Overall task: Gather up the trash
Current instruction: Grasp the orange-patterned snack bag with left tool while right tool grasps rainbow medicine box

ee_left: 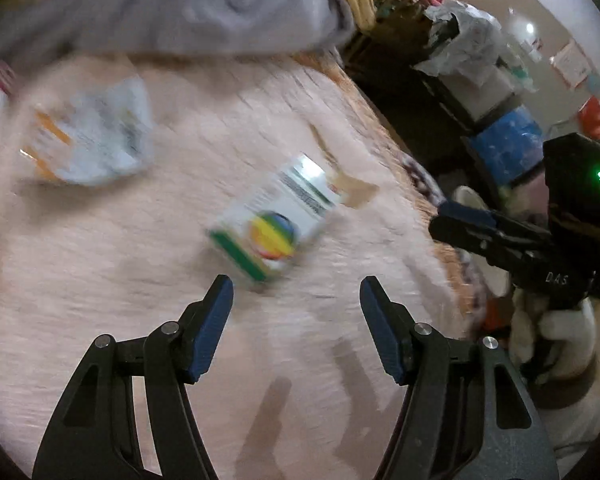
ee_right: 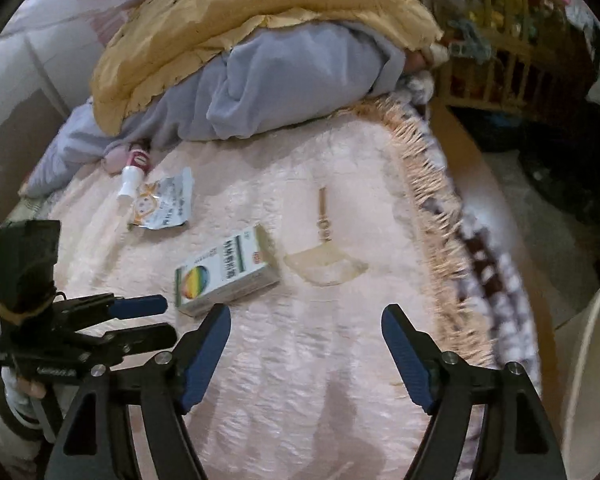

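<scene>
A white box with a green stripe and a rainbow disc (ee_left: 272, 226) (ee_right: 226, 272) lies on the pink bedspread (ee_right: 320, 360). My left gripper (ee_left: 296, 300) is open and empty, just short of the box; it also shows in the right wrist view (ee_right: 152, 320). My right gripper (ee_right: 306, 328) is open and empty, just right of the box; it also shows in the left wrist view (ee_left: 460, 220). A crumpled silver wrapper (ee_left: 92, 136) (ee_right: 164, 204) lies farther back left. A white and pink small bottle (ee_right: 134, 172) lies beside it. A flat tan fan-shaped piece (ee_right: 326, 258) lies right of the box.
A grey quilt (ee_right: 280, 84) and a yellow blanket (ee_right: 240, 20) are piled at the head of the bed. The fringed bed edge (ee_right: 440, 220) runs down the right. Beyond it stand wooden shelves (ee_right: 496, 60), a blue box (ee_left: 508, 144) and clutter.
</scene>
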Motion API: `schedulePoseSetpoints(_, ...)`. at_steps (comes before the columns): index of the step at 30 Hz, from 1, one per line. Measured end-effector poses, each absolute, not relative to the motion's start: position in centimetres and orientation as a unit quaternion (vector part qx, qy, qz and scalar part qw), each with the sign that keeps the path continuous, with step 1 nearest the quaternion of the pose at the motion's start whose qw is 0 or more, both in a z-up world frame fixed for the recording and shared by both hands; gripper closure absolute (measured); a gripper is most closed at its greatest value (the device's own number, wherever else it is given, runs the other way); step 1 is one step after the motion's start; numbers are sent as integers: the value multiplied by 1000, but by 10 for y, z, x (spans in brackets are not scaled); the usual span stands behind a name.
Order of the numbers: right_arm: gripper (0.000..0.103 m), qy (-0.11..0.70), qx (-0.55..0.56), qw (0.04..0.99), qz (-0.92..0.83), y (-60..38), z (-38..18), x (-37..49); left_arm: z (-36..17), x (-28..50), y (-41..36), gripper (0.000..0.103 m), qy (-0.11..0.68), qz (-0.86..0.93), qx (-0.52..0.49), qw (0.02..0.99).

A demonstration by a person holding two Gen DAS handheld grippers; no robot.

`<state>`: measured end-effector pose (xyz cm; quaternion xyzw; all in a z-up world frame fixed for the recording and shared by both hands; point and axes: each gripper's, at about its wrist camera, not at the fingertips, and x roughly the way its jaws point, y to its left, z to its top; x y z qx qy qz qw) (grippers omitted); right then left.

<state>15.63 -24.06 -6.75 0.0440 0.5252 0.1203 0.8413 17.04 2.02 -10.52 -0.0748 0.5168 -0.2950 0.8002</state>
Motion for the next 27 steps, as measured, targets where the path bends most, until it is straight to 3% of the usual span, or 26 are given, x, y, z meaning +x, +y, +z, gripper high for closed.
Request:
schedulePoseSetpoints(6, 22, 569, 64, 805, 153, -184, -106, 184, -78, 212, 85, 36, 457, -150, 22, 876)
schedulePoseSetpoints(13, 21, 572, 49, 808, 133, -138, -133, 236, -97, 293, 129, 33, 475, -91, -3, 875)
schedulePoseSetpoints(21, 17, 581, -15, 799, 150, -104, -153, 245, -127, 341, 124, 31, 505, -180, -14, 844)
schedulePoseSetpoints(23, 23, 570, -35, 804, 163, -105, -151, 237, -136, 338, 116, 30, 518, -207, 6, 830)
schedulePoseSetpoints(25, 36, 572, -40, 799, 179, -110, -148, 230, -145, 325, 109, 30, 537, -236, 31, 809)
schedulePoseSetpoints(27, 39, 576, -57, 793, 191, -117, -143, 221, -148, 309, 102, 30, 544, -252, 53, 799)
